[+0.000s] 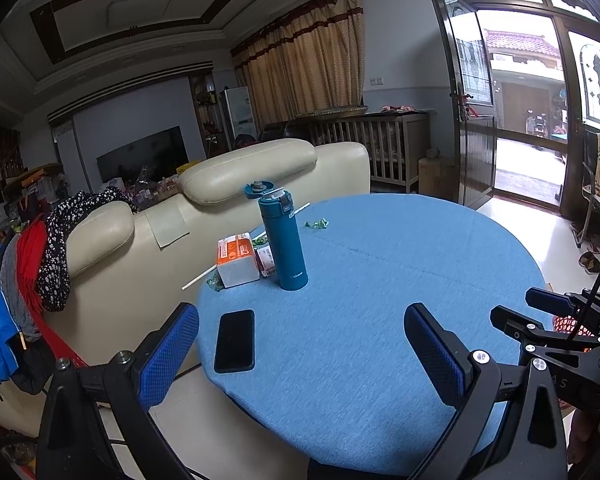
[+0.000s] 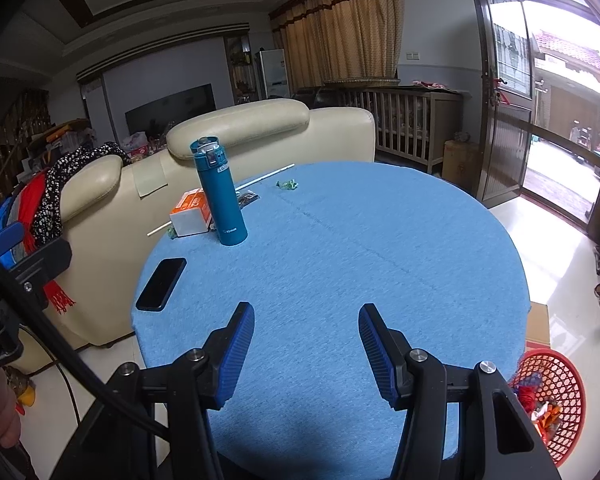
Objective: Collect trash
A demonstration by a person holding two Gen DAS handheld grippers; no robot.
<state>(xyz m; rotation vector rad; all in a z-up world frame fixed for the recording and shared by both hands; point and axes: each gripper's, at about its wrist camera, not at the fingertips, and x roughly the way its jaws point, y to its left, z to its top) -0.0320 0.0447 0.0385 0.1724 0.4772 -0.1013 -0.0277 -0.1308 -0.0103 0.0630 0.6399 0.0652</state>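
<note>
A round table with a blue cloth holds small trash at its far side: a green crumpled wrapper, another green wrapper at the left edge, a dark packet and a long white straw. My left gripper is open and empty above the near table. My right gripper is open and empty too; it shows in the left wrist view. A red mesh basket with trash stands on the floor at the right.
A teal flask with its lid open stands beside an orange-and-white box. A black phone lies at the left edge. A cream sofa with clothes is behind. A cardboard box sits by the basket.
</note>
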